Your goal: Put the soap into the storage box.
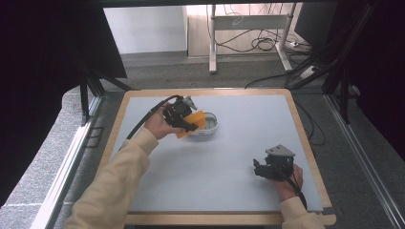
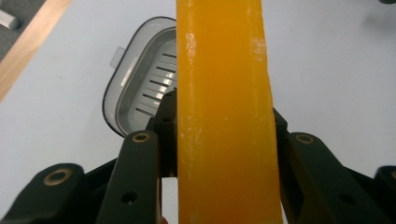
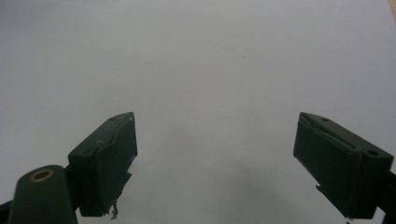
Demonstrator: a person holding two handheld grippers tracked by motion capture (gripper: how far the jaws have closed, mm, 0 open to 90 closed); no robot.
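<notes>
Above grey soap dish (image 2: 135, 79), translucent orange bar (image 2: 224, 116), flat-sided

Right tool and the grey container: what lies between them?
Nothing: in the high view, bare table separates the right tool from the container.

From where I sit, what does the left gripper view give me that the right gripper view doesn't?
Left gripper view alone: the left tongs clamped on an orange bar, with a grey slotted dish lying on the table beyond it, and a strip of the wooden table edge at upper left.
Right gripper view alone: the right tongs, jaws wide apart with nothing between them.
Both: the pale grey tabletop under the jaws.
</notes>
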